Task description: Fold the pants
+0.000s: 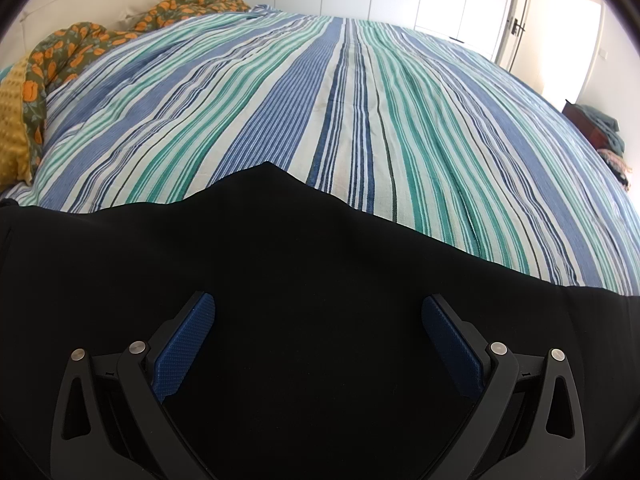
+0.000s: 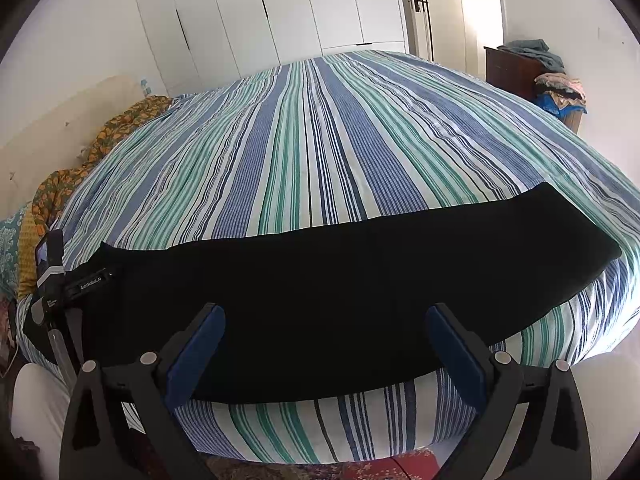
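Black pants [image 2: 340, 276] lie flat in a long band across the near edge of the striped bed [image 2: 304, 152]. In the left wrist view the pants [image 1: 280, 280] fill the lower half of the frame. My left gripper [image 1: 319, 312] is open and empty, hovering just above the black cloth. It also shows in the right wrist view [image 2: 60, 280] at the pants' left end. My right gripper [image 2: 325, 320] is open and empty over the middle of the pants near the bed edge.
An orange floral blanket [image 1: 80, 48] and a yellow cloth [image 1: 12, 128] are bunched at the bed's left. White wardrobe doors [image 2: 280, 12] stand behind. A dark dresser with piled clothes [image 2: 536, 72] stands at the far right. A patterned rug [image 2: 360, 468] lies below.
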Motion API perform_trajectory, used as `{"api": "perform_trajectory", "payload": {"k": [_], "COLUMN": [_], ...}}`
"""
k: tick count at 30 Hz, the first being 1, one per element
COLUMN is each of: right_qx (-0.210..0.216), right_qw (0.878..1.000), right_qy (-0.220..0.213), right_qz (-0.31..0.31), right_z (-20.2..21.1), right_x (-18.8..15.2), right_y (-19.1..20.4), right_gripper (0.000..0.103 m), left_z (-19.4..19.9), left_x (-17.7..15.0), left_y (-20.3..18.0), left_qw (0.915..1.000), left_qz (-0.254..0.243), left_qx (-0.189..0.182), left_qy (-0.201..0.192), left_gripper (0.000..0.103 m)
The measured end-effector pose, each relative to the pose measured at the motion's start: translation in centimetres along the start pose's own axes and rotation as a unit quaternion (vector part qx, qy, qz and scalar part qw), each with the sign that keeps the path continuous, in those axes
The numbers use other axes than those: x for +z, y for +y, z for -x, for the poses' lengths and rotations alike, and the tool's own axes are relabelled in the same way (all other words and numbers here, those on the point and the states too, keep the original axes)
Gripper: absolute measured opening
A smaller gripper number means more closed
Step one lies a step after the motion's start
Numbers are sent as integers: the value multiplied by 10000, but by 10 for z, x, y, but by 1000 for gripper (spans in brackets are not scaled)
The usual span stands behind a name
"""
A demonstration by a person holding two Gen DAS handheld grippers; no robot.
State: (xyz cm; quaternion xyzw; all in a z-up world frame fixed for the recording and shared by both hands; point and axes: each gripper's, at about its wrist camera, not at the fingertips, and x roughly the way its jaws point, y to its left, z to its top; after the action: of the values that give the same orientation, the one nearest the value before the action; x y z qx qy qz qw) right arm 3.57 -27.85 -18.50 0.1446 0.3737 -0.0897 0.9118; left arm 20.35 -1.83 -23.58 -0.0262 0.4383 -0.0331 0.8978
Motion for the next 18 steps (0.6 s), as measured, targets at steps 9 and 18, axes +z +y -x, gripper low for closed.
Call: {"api": "perform_trajectory", "payload": {"k": [9,18], "right_qx": [7,25], "right_qw": [10000,9999], "right_qy": [53,112], "right_qz": [0,-50], "right_z": [-2,-5], "right_x": [-1,-2], "right_y": [0,-1], "right_gripper": [100,99], "left_z": [0,0], "left_x": [0,0], "left_y": [0,0], "left_qw": [10000,10000], "left_qz": [0,0], "left_qx": [0,0], "left_qy": [0,1], "left_gripper": [103,103]}}
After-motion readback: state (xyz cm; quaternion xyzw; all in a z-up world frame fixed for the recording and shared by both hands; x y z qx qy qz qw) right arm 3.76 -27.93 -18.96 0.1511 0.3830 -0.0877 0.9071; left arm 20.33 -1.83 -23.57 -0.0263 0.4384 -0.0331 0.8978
